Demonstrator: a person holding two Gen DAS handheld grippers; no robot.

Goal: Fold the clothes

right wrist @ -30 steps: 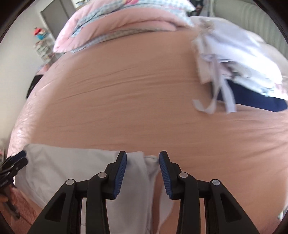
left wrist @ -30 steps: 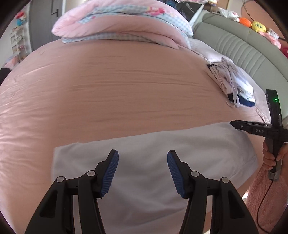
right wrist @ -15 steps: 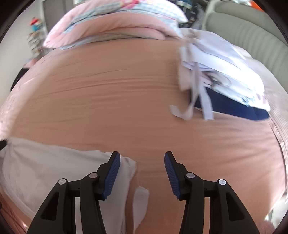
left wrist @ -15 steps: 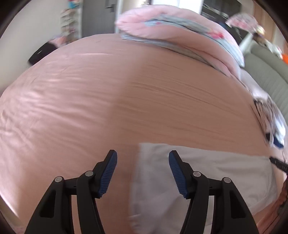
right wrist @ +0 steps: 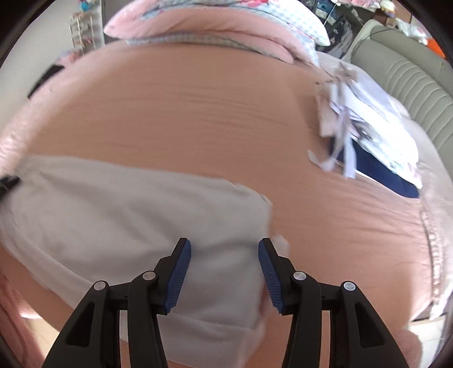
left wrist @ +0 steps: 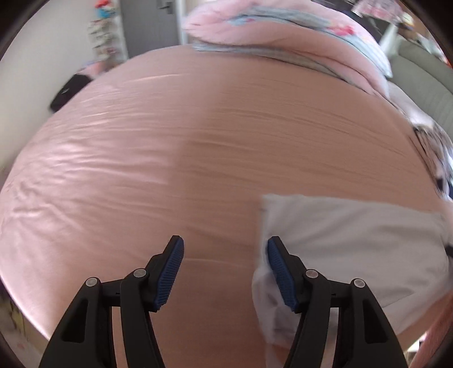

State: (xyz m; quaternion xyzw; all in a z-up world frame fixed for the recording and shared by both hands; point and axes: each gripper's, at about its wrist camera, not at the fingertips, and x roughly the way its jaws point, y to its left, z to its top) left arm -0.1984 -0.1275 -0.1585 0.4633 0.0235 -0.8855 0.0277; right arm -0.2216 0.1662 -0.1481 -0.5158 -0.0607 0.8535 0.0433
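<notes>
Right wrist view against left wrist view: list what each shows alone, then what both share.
Right only: the right gripper, open above the white garment; navy fabric under a stack of clothes.
Left only: the left gripper, open over bare sheet; a dark door.
Both: garment, sheet, folded duvet, grey headboard.

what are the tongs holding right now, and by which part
Nothing. The left tongs stand open over the pink sheet, their jaws just widened, beside the white garment; the right tongs are open above it, not pinching.
</notes>
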